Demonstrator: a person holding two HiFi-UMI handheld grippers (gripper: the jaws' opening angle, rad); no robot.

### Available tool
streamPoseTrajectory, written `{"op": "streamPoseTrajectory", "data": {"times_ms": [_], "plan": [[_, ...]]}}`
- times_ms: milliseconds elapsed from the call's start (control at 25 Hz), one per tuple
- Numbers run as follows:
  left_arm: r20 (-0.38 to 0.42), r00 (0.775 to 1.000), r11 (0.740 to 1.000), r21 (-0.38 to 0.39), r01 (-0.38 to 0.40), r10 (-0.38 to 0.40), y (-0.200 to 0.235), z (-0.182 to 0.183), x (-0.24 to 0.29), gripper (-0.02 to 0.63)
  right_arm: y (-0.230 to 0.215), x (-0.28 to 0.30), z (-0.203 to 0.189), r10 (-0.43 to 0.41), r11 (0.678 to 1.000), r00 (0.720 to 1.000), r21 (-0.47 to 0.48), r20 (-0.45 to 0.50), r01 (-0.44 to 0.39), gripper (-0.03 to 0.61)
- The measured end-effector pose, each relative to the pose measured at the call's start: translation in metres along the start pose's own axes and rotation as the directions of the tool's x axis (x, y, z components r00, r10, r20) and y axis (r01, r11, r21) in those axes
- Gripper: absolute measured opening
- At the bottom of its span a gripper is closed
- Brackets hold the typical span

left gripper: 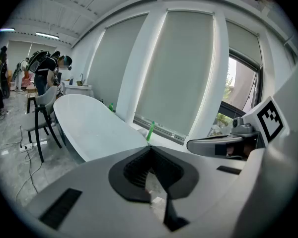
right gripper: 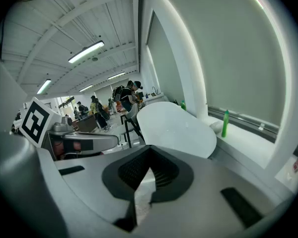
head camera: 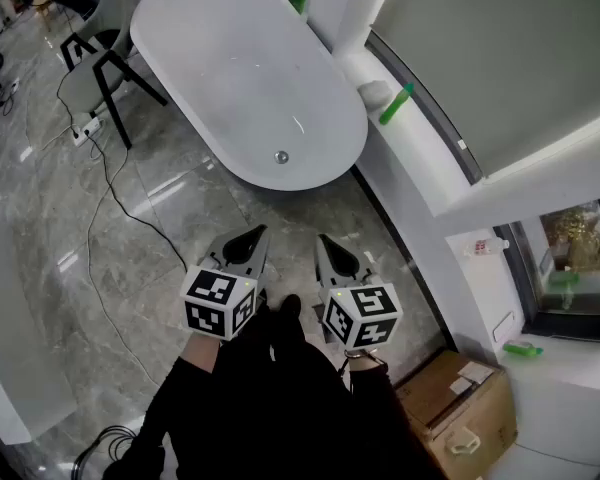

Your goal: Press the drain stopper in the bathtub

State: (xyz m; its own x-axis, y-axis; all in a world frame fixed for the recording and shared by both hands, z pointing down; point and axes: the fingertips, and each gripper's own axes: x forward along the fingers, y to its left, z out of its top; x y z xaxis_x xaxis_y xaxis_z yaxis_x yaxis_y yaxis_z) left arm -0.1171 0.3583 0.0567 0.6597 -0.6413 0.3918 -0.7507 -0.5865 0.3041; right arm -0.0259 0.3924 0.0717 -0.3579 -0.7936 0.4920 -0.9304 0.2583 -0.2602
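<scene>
A white oval bathtub point(head camera: 230, 78) stands on the marble floor ahead of me, with the round metal drain stopper point(head camera: 281, 156) in its near end. Both grippers hang low by my body, well short of the tub. In the head view my left gripper point(head camera: 248, 236) and my right gripper point(head camera: 330, 243) point towards the tub, side by side. Each has its jaws closed tip to tip with nothing between them. The left gripper view shows the tub point(left gripper: 94, 128) beyond the closed left gripper point(left gripper: 150, 148). The right gripper view shows the tub point(right gripper: 174, 128) past the right gripper point(right gripper: 148, 150).
A green bottle point(head camera: 396, 104) and a white cloth point(head camera: 374, 92) sit on the window ledge right of the tub. Grey chairs point(head camera: 100, 63) and a power strip with a cable point(head camera: 85, 128) lie to the tub's left. A cardboard box point(head camera: 460, 408) is at my right.
</scene>
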Motion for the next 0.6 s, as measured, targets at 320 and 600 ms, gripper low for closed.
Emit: {"op": "streamPoseTrajectory", "data": {"times_ms": [320,600], "plan": [[0.005,1.000,1.000,0.006,0.008,-0.008,-0.002,0.001,-0.003,0.005,0.001,0.001,-0.005,-0.005,1.000,1.000,-0.004,-0.010,0.005,0.002],[0.013,1.000,1.000,-0.003,-0.002,0.002,0.009,0.004,-0.008,0.005,0.006,0.005,-0.004,0.012,1.000,1.000,0.002,-0.005,-0.012,0.002]]}}
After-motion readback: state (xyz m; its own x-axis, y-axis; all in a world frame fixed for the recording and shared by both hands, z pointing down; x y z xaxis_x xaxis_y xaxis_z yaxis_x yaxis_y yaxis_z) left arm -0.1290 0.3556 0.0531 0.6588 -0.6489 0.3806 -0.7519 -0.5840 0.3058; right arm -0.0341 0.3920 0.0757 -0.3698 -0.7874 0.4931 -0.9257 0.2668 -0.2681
